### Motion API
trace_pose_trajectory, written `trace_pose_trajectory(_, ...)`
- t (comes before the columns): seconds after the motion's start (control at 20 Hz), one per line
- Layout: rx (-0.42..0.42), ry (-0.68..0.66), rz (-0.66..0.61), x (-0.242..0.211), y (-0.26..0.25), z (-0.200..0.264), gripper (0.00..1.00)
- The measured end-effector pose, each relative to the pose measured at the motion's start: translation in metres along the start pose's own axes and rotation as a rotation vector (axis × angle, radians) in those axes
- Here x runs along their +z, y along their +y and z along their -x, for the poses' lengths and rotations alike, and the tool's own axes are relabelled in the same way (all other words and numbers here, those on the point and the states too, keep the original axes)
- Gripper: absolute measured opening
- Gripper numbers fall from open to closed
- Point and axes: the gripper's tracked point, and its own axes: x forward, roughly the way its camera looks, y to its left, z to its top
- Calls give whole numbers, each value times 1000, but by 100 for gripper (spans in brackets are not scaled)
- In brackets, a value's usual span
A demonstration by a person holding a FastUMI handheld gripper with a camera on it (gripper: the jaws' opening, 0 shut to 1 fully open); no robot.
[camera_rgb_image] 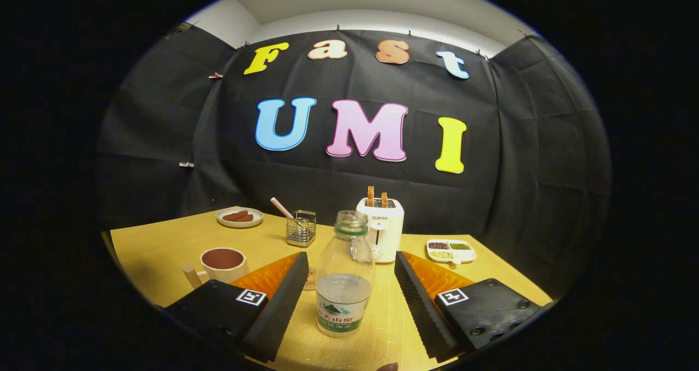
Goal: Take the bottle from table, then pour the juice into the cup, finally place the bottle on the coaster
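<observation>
Yellow wood table (164, 245) in the booth, black cloth wall behind it; using the bottle (345, 275) as the reference for everything. Status: you're at step one, the grasp isn't made yet. Your tool (349, 300) is spread wide, one finger either side of the bottle, and as far as I can see there is a gap to the plastic on both sides, so nothing is pinched. Bottle stands upright on the table, between the fingers. It's clear plastic, cap off, green ring at the neck, label round the lower body, liquid roughly to the halfway mark, clear-looking rather than juice-coloured. The cup (221, 264) sits left of the bottle, just past the left finger, pale with a handle and something dark reddish-brown inside; can't tell if that's liquid or the inner colour. Pour looks not done. Coaster (310, 278): a small round edge peeks out just left of the bottle, behind the left finger, probably that, mostly hidden. Behind the bottle, a white toaster (381, 229). Left to do: close on the bottle, lift, pour, set on coaster. Open neck, so keep it vertical on the lift.
</observation>
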Motion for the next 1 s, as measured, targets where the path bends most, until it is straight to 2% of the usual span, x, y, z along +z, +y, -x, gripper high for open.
trace_pose_trajectory(0.3,-18,38,-12,-46,0,-20,97)
trace_pose_trajectory(0.5,-35,43,-30,-50,-2,-29,98)
trace_pose_trajectory(0.6,-38,45,-34,-50,0,-31,88)
trace_pose_trajectory(0.65,-44,45,-27,-50,0,-32,79)
trace_pose_trajectory(0.8,-44,84,9,-51,4,-36,77)
trace_pose_trajectory(1.0,-41,111,159,-38,6,-32,75)
